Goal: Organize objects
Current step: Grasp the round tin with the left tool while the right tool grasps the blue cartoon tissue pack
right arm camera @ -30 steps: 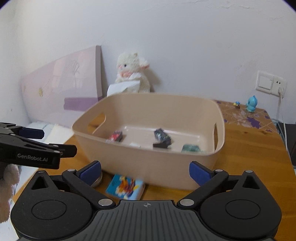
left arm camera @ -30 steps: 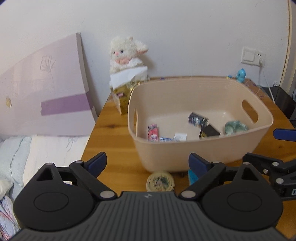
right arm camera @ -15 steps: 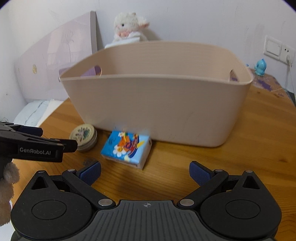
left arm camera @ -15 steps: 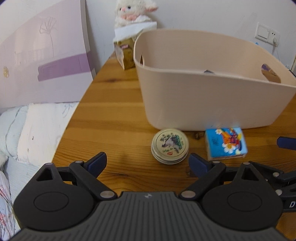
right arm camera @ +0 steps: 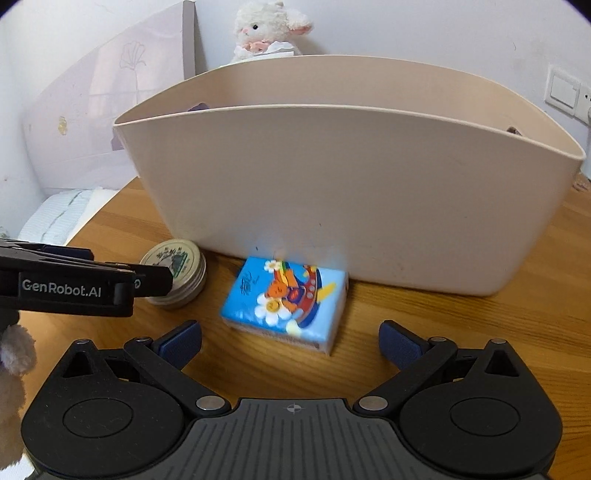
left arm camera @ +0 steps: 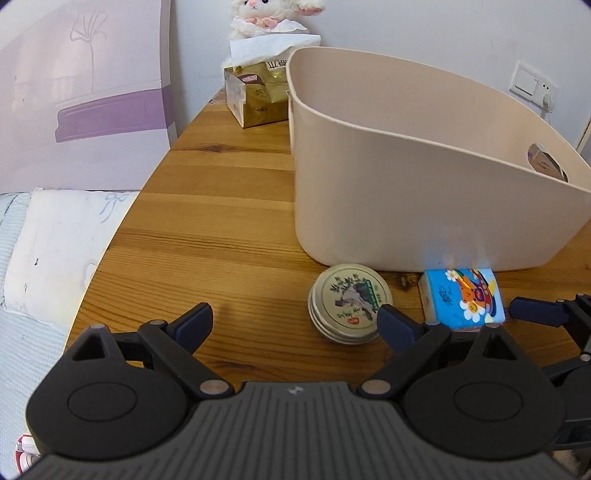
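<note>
Tissue pack (right arm camera: 286, 301), blue with a cartoon print, lies on the wooden table (left arm camera: 229, 206) against the front wall of the beige basket (right arm camera: 351, 192), a round tin (left arm camera: 349, 302) just beside it. Right gripper (right arm camera: 290, 341) hovers with jaws wide straddling the pack; left gripper (left arm camera: 293, 325) has jaws wide, its right pad over the tin. Closing could likely pinch the soft pack crookedly or shove it into the basket. A plush lamb (right arm camera: 267, 31) sits by the far edge against a white wall.

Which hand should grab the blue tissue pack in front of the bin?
Right. The right tool is open and centred on the blue tissue pack; the left tool faces the round tin instead.
</note>
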Demonstrator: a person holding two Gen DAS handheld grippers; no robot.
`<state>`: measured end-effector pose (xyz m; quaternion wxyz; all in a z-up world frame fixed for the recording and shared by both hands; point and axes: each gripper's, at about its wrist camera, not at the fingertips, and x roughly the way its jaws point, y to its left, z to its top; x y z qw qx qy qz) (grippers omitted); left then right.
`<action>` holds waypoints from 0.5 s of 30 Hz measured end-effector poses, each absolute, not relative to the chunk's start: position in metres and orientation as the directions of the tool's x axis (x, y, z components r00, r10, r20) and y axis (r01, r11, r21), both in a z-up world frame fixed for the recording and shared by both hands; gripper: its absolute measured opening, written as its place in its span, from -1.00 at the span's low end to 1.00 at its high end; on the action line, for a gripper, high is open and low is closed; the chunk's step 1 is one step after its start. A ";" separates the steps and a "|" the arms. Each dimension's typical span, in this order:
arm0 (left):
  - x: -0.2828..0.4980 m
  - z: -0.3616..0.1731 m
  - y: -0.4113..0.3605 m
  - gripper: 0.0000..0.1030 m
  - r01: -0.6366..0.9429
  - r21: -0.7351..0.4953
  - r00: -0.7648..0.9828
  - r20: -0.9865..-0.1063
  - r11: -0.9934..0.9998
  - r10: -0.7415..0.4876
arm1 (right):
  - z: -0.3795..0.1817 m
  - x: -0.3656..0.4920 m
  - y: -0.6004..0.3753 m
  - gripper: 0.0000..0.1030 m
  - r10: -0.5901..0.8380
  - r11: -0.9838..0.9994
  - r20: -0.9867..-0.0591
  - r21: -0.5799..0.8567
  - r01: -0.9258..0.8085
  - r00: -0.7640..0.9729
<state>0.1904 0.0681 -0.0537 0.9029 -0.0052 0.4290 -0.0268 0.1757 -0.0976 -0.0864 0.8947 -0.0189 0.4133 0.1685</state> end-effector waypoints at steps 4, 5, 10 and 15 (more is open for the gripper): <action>0.195 -0.054 0.069 0.87 0.052 -0.042 0.629 -0.775 0.998 -0.065 | -0.090 0.180 -0.090 1.00 0.253 0.952 -0.736 0.073 -0.297 0.628; 0.196 -0.054 0.069 0.87 0.054 -0.044 0.628 -0.775 0.998 -0.068 | -0.090 0.182 -0.092 1.00 0.251 0.955 -0.729 0.079 -0.286 0.637; 0.197 -0.056 0.065 0.87 0.071 -0.048 0.630 -0.772 0.996 -0.082 | -0.091 0.184 -0.106 1.00 0.232 0.965 -0.721 0.086 -0.247 0.653; 0.198 -0.058 0.053 0.86 0.092 -0.046 0.614 -0.784 0.995 -0.093 | -0.094 0.180 -0.115 1.00 0.192 0.973 -0.716 0.047 -0.228 0.672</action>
